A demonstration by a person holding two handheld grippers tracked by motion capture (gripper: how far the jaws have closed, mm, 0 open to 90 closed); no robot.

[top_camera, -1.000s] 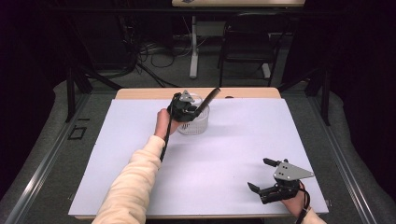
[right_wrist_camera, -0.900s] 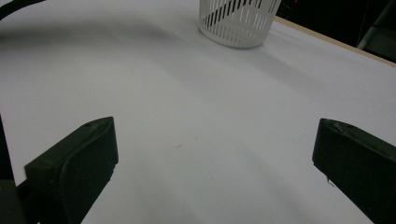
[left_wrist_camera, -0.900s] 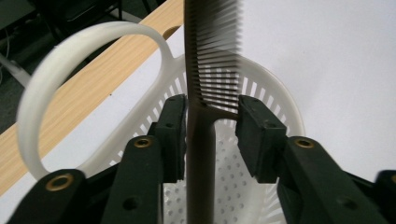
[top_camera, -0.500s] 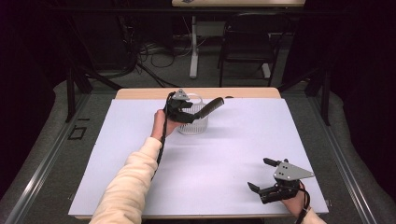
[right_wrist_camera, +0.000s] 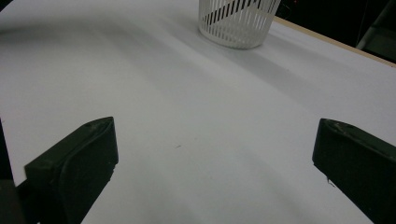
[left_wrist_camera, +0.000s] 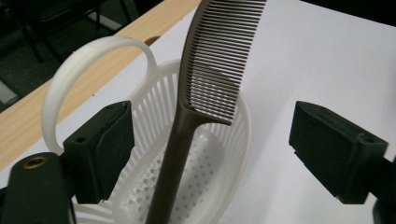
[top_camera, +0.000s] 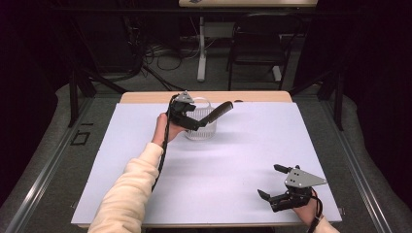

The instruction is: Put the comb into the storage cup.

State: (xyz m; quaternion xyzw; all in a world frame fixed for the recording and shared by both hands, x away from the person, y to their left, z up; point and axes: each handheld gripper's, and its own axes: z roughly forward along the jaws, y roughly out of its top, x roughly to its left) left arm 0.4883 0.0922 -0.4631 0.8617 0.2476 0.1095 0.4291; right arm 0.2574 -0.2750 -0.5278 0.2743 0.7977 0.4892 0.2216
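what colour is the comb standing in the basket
Dark brownish grey, clearest in the left gripper view: comb in the white basket.

Comb [left_wrist_camera: 219, 60] in basket [top_camera: 201, 127], table's [top_camera: 243, 160] far side

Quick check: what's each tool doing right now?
Left tool: open, straddling the dark plastic comb in the white slotted basket.
Right tool: open, holding nothing.

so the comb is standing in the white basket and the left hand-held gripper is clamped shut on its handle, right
Not quite. The comb does stand in the white basket, but the left hand-held gripper is open: the left gripper view shows both jaws spread well clear of the handle.
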